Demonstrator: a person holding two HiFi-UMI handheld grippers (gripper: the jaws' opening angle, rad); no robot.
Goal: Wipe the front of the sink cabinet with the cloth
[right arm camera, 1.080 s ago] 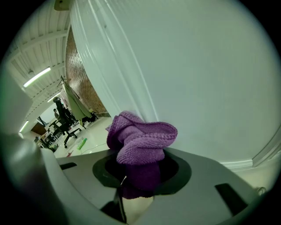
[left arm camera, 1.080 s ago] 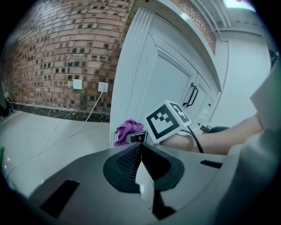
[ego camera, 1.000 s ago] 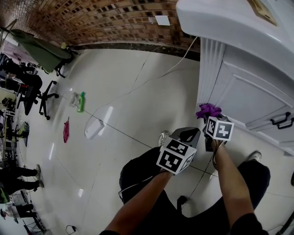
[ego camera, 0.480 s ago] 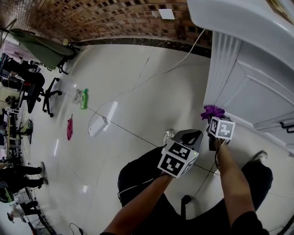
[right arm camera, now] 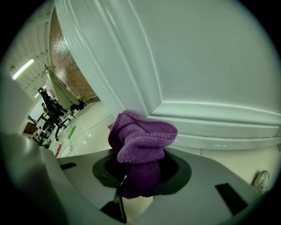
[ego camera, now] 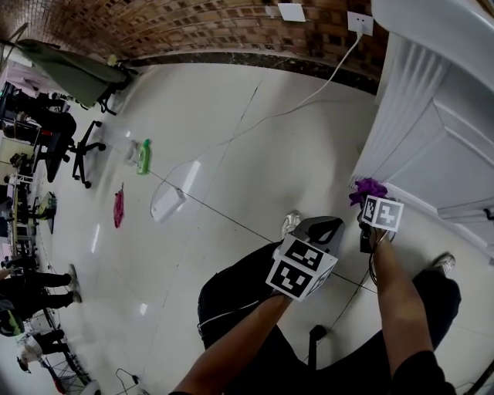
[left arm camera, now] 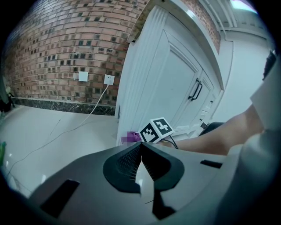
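Your right gripper [right arm camera: 140, 176] is clamped on the purple cloth [right arm camera: 142, 140], which bunches up past the jaw tips. The cabinet [right arm camera: 197, 57] lies dead ahead. The cloth sits low, at the foot of the fluted corner post [right arm camera: 96, 57], just over the base moulding [right arm camera: 219, 127]. I can't tell whether it touches the paint.

From the cloth, the door panel spreads from 12 to 3 o'clock, and the post climbs toward 11. The front's long run goes up and off to 3 o'clock, so I'd judge your stroke wants to go that way, with the cloth pressed flat.

In the head view the right gripper [ego camera: 367, 200] is much the nearer to the cabinet [ego camera: 432, 146]. The left gripper [ego camera: 320, 231] hangs at about 8 o'clock from it, above your knee, jaws pinched together on nothing.

The floor [ego camera: 231, 154] is glossy pale tile. A cable [ego camera: 255, 131] trails from the socket [ego camera: 360, 23] at 12 o'clock, well clear of the cloth [ego camera: 368, 187]. Beyond it stands a brick wall [ego camera: 193, 23].
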